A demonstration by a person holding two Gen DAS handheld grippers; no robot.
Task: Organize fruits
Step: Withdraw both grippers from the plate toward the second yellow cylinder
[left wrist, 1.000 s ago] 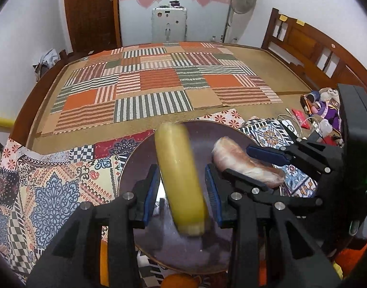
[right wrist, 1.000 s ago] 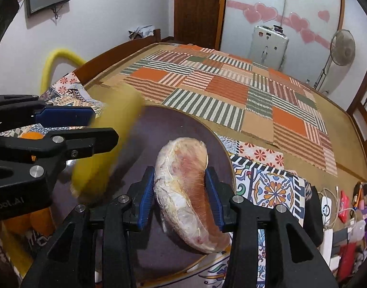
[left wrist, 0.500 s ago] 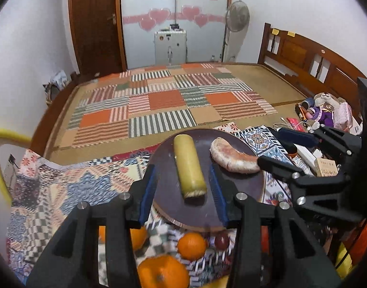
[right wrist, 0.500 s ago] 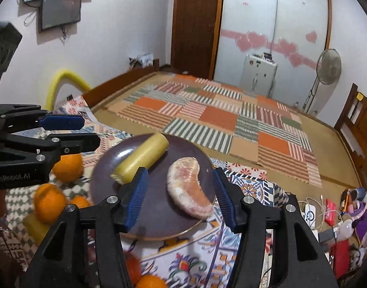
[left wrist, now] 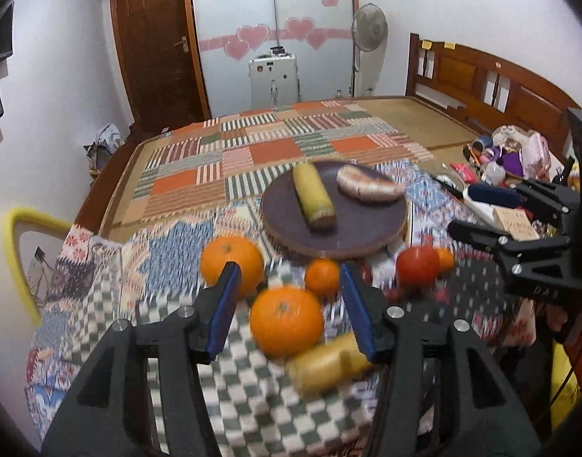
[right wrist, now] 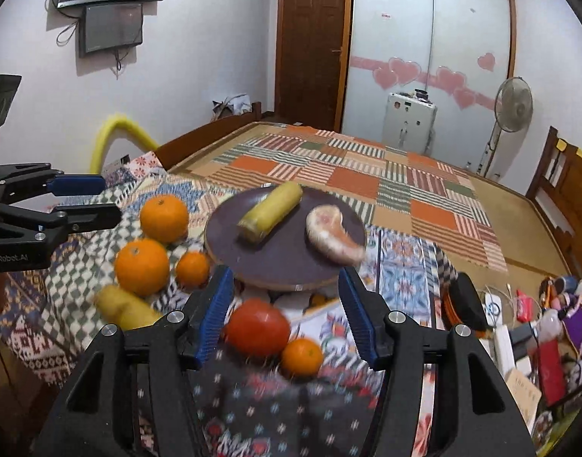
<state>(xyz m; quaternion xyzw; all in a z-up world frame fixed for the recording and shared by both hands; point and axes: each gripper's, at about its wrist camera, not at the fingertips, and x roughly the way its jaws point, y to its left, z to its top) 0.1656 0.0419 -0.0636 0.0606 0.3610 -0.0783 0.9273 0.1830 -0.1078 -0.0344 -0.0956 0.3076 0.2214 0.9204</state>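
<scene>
At centre frame in both wrist views we see the dark round plate resting on the patterned cloth, carrying 2 pieces side by side but apart: a yellow peeled banana piece and a pinkish grapefruit segment. We judge them laid there as the sorted set, spaced so neither rolls onto the other.

Below the plate, loose fruit waits on the cloth. Our left gripper is released, jaws spread wide, with a large orange framed between them, a small orange just beyond, another orange at lower left of centre, and a second banana piece near the right finger. Nothing is grasped.

Our right gripper is likewise released and empty, lined up over a red tomato with a small mandarin touching it at lower centre. We judge each claw is held open above its own fruit so the next pick can go either way; motion blur hides finer detail.
</scene>
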